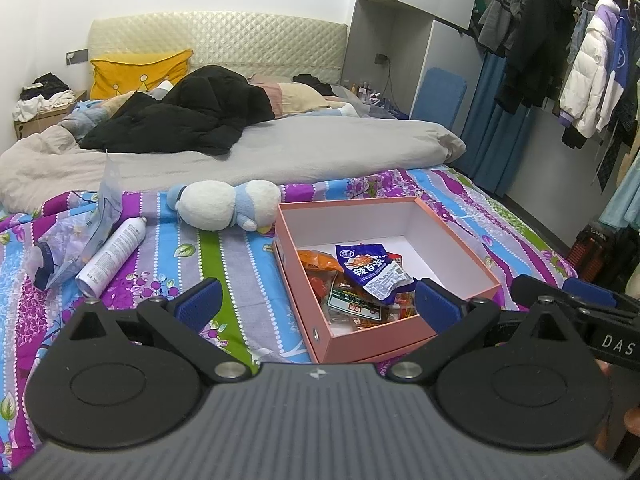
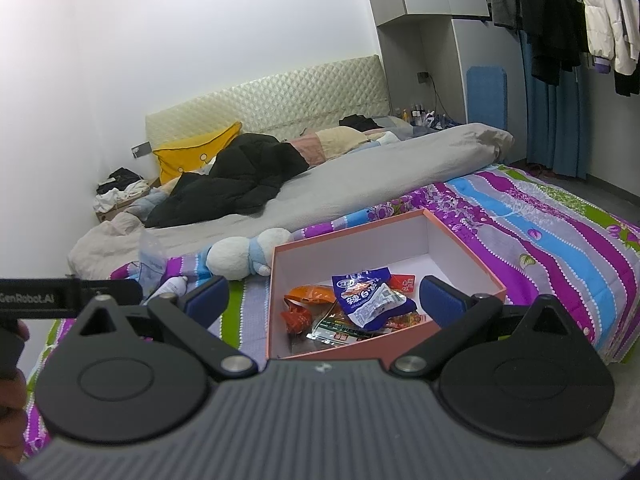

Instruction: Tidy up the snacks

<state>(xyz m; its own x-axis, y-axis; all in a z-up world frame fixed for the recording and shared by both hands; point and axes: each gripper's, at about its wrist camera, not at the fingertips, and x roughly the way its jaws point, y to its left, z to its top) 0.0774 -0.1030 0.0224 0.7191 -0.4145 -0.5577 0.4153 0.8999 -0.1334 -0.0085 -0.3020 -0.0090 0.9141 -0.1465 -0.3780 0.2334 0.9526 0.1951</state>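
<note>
A pink cardboard box [image 1: 298,280] [image 2: 464,280] with a white inside sits on the striped bedsheet. It holds several snack packets: a blue-and-white one [image 1: 370,266] [image 2: 366,296] on top, an orange one [image 1: 318,260] [image 2: 310,292] and a green-labelled one [image 1: 352,304] [image 2: 340,330]. My left gripper [image 1: 318,304] is open and empty above the box's near left corner. My right gripper [image 2: 324,300] is open and empty above the box's near edge. Part of the right gripper shows at the right edge of the left wrist view [image 1: 576,300].
A white spray can [image 1: 112,256] and a clear plastic bag [image 1: 80,236] lie left of the box. A white-and-blue plush toy [image 1: 226,204] [image 2: 244,256] lies behind it. A grey duvet [image 1: 280,148] and a black jacket [image 1: 192,116] cover the far bed. Clothes hang at the right [image 1: 580,60].
</note>
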